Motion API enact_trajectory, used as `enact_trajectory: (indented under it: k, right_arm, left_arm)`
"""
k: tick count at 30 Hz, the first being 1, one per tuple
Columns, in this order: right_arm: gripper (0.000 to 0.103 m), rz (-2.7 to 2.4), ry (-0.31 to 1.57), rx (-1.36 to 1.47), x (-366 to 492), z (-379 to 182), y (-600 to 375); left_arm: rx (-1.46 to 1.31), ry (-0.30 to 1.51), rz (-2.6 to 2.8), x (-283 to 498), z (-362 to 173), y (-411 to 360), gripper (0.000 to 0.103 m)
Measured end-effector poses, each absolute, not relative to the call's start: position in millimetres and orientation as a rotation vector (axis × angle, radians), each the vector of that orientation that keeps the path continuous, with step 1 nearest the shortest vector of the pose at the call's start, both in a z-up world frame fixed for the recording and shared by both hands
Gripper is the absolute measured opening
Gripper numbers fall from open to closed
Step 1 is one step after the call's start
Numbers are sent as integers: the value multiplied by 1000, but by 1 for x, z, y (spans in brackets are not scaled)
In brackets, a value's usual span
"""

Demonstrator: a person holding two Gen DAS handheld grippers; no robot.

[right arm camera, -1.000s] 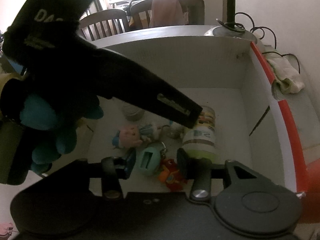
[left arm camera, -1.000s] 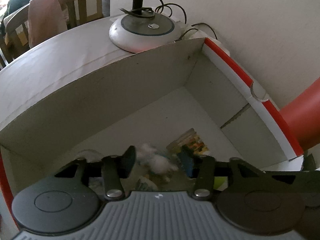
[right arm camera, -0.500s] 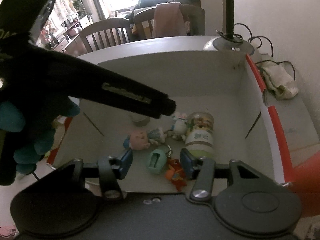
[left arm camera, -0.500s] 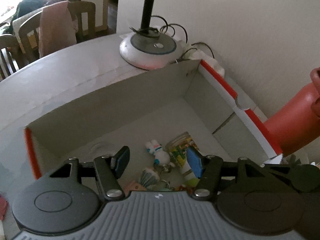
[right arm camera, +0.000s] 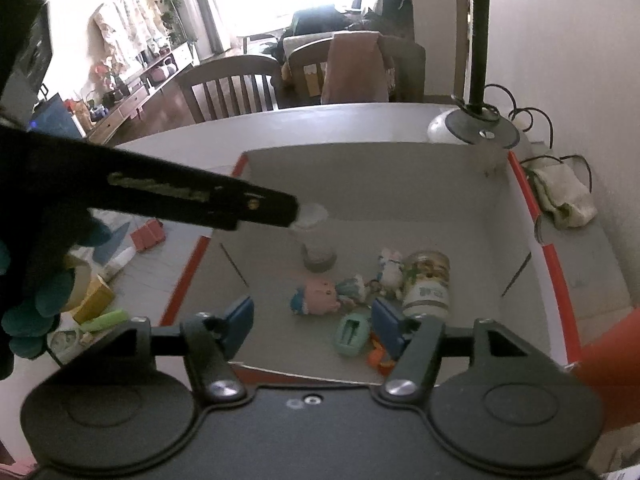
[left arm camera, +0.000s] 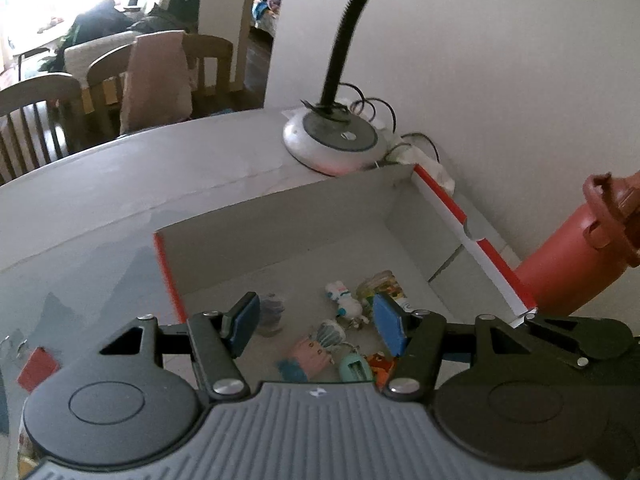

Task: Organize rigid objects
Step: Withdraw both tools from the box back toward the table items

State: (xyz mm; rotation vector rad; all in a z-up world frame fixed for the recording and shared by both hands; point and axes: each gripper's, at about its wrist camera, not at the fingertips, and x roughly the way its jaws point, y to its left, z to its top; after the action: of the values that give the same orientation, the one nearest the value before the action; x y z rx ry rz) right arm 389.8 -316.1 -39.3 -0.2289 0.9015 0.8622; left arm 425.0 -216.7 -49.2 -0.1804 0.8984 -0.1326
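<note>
Both our left tool [left arm camera: 316, 328] and right tool [right arm camera: 312, 326] hang spread and empty, the right's jaws just widened, above the toy-strewn box [right arm camera: 400, 184].

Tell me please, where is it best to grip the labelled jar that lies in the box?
Probably across the middle of the jar, coming from above with the right claw turned so its fingers straddle the round sides: it lies on its side, lid toward the far wall, toys close on its left.

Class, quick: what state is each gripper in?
Left gripper: open, holding nothing.
Right gripper: open, jaws just widened, nothing between them.
</note>
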Motion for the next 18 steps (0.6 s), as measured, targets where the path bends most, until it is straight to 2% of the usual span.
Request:
enact_trajectory:
  k: [6, 8, 15, 18]
  right_arm:
    - [75, 848, 875, -213, 370, -30, -311]
    - [76, 846, 868, -206, 363, -27, -307]
    - [84, 844, 847, -178, 330, -18, -290]
    - [86, 856, 843, -170, 315, -16, -280]
  left_arm:
    - [-218, 865, -121, 396, -40, -188, 62]
    - [-223, 857, -114, 385, -39, -178, 68]
    - [-215, 839, -97, 347, -35, -141, 69]
    - [-231, 837, -94, 331, -34, -123, 75]
